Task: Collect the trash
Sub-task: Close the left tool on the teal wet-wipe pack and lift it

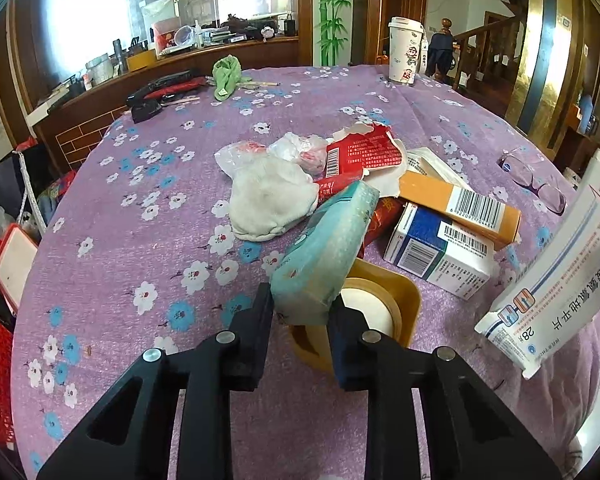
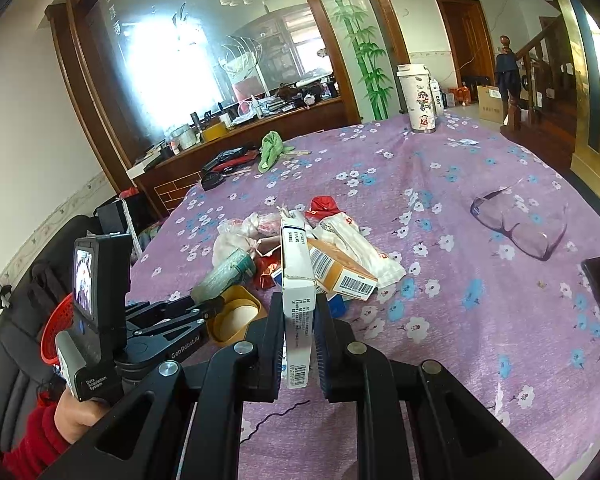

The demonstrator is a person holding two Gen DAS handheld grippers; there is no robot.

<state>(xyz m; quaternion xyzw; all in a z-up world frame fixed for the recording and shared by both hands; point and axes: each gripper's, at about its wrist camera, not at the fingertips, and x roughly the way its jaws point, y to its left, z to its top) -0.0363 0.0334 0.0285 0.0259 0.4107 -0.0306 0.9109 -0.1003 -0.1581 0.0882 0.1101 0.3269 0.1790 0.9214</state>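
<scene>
Teal tissue pack (image 1: 324,248), soft and crushable, is pinched at its near end between the jaws of the left gripper (image 1: 300,312), above a yellow dish (image 1: 400,296); the right gripper (image 2: 298,320) clamps a flat white box (image 2: 298,280) on edge. The remaining trash (image 1: 340,160) lies heaped on the purple cloth (image 1: 140,208). Risks: the end-held pack may sag, slip out and strike the dish; the thin box may pivot between its pads.

My bench (image 1: 148,208) wears a purple cloth with white and blue flowers. Behind it a dark wooden sideboard (image 2: 236,136) carries a big mirror (image 2: 204,52) flaring with daylight. A painted bamboo panel (image 2: 364,48), wooden door (image 2: 466,36) and staircase (image 1: 488,36) stand beyond
</scene>
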